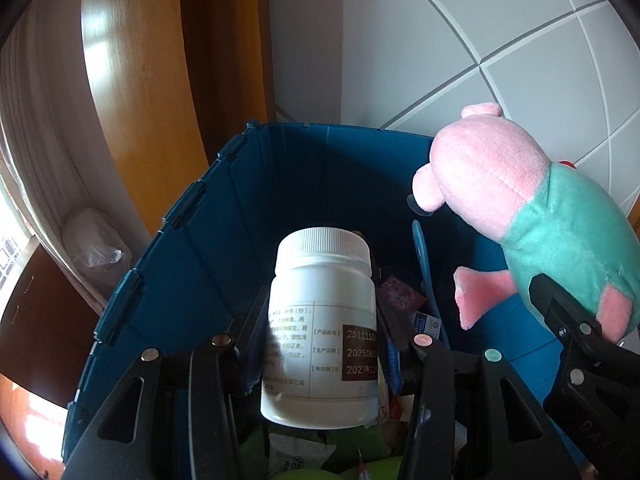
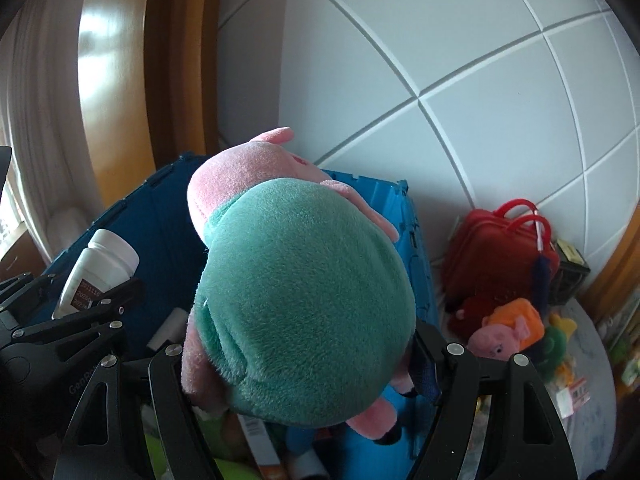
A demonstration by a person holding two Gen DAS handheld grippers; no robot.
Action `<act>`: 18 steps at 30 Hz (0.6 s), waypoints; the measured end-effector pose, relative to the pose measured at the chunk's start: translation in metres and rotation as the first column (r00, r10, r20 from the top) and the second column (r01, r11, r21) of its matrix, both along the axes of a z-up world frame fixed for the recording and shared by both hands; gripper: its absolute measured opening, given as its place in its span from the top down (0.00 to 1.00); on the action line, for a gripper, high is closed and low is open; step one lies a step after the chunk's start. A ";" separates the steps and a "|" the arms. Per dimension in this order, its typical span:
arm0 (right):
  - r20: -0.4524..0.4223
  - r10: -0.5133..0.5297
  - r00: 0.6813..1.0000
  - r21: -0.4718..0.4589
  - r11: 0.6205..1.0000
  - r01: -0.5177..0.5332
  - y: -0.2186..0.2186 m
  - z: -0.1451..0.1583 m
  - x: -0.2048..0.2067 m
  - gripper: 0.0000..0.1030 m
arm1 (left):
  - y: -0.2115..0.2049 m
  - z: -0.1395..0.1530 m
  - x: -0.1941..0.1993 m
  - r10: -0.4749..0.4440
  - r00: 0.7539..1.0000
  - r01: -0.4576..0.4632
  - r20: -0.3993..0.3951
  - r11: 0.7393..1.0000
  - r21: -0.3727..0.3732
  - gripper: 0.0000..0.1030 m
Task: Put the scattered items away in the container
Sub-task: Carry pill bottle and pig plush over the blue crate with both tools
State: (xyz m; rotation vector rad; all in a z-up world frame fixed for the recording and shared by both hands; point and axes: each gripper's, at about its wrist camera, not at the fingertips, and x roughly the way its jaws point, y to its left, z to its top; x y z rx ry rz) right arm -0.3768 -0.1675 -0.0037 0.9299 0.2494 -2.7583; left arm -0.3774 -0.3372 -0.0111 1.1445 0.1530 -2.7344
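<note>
Left wrist view: left gripper [image 1: 320, 320] clamps a white bottle [image 1: 320, 344]; right gripper [image 2: 298, 344] clamps a plush pig [image 2: 296, 296].

One white plastic screw-cap bottle [image 1: 320, 332], frame centre. One dark blue folding plastic crate [image 1: 192, 248]. Two pink plush pigs: one in teal dress [image 2: 296, 292], centre; one in orange dress [image 2: 508, 330], lower right. One red toy suitcase [image 2: 492, 256], right. Two black two-finger grippers [image 1: 320, 344] [image 2: 300, 352].
</note>
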 end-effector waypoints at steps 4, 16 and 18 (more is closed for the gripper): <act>0.035 -0.001 0.999 0.033 0.999 0.000 -0.005 -0.016 -0.015 0.26 | 0.000 -0.019 -0.001 -0.019 0.996 0.013 0.088 0.997 0.073 0.55; -0.027 -0.020 0.999 0.058 0.998 0.021 -0.008 -0.009 -0.004 0.18 | 0.004 -0.018 0.003 0.007 0.996 -0.009 0.086 0.999 0.031 0.15; -0.013 -0.017 1.000 0.054 0.998 0.018 -0.010 -0.010 -0.002 0.18 | 0.002 -0.019 0.001 0.006 0.996 -0.010 0.092 0.999 0.043 0.15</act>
